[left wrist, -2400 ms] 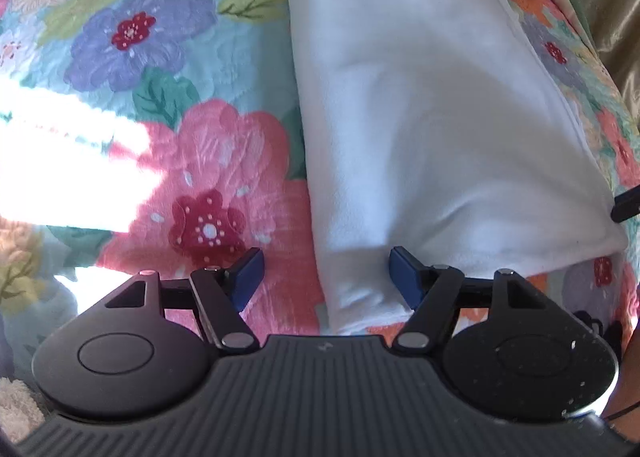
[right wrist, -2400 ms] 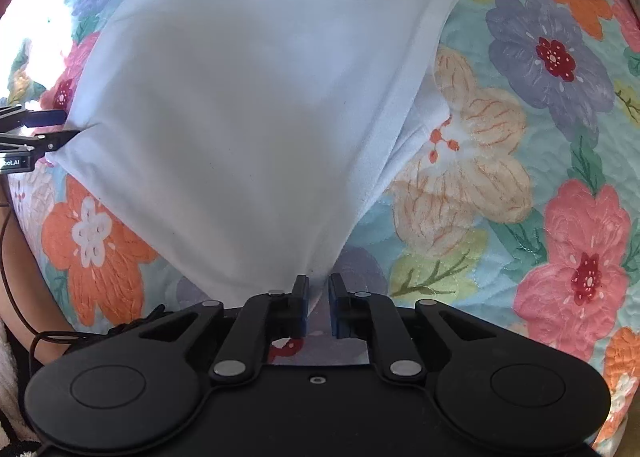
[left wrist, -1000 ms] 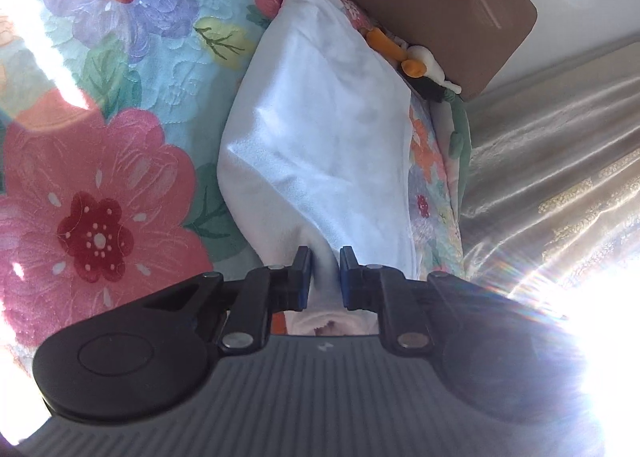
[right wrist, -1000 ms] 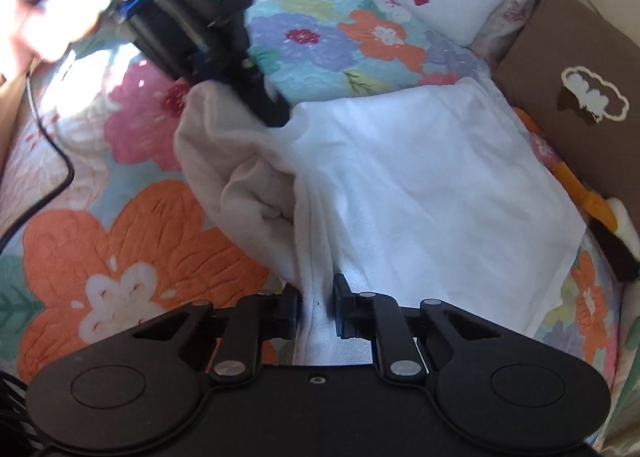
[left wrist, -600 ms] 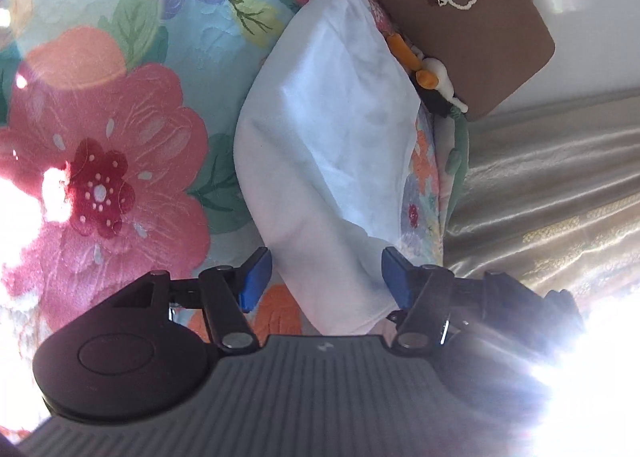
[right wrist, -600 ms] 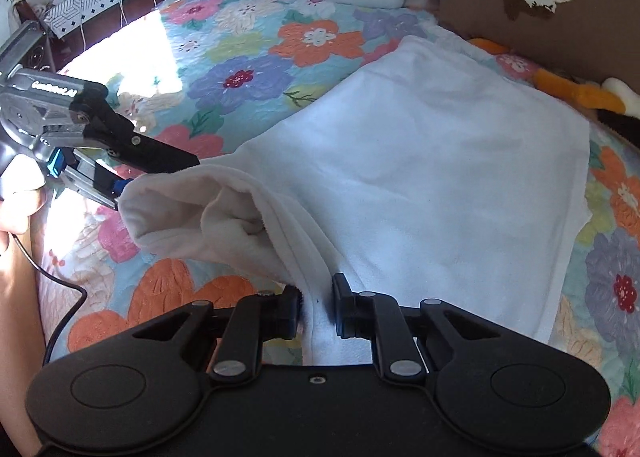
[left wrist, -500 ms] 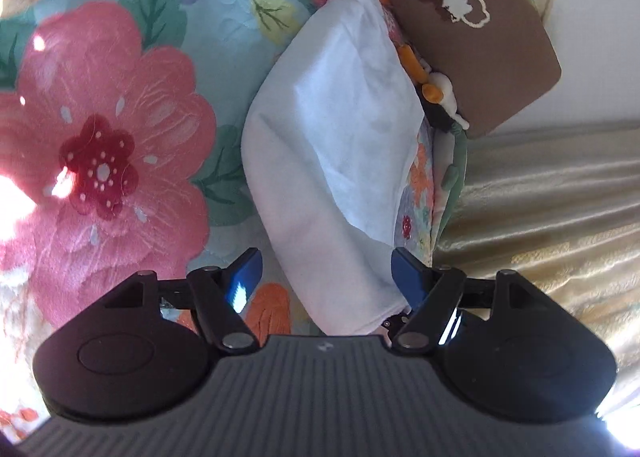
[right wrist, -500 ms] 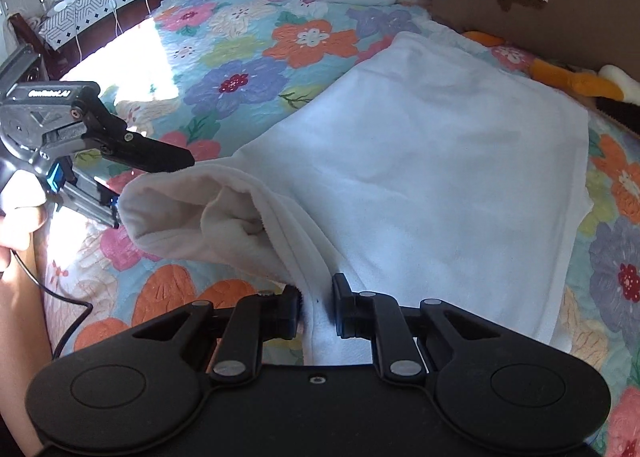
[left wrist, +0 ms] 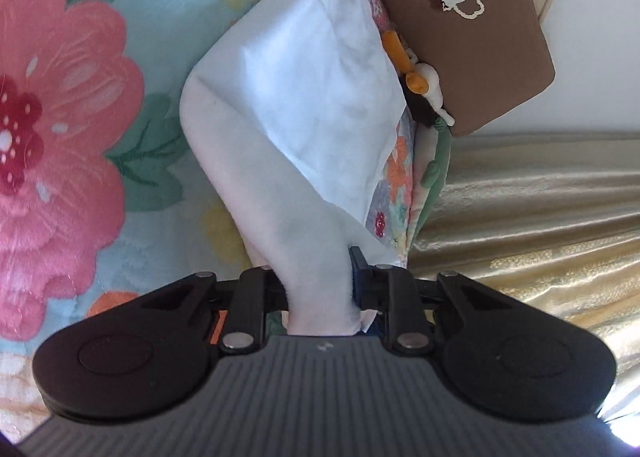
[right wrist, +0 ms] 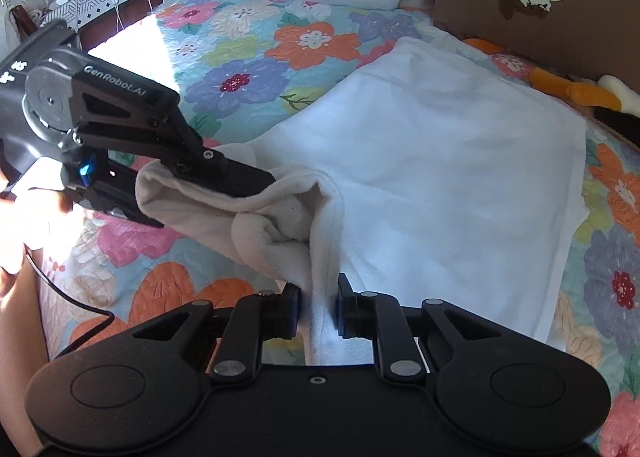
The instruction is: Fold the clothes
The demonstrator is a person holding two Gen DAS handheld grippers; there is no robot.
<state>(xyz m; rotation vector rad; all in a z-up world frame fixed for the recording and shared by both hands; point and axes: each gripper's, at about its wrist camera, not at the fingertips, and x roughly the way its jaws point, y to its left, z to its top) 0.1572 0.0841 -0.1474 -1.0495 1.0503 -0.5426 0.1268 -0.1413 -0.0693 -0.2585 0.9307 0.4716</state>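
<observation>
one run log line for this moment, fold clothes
step: fold | left tool: just closed on white cloth | right tool: shut on cloth edge | bedspread: under cloth

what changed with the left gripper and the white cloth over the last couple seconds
The left gripper let go of the white cloth about half a second ago, and its jaws have just closed on a thicker bunch. The right gripper stayed clamped on its edge throughout.
</observation>
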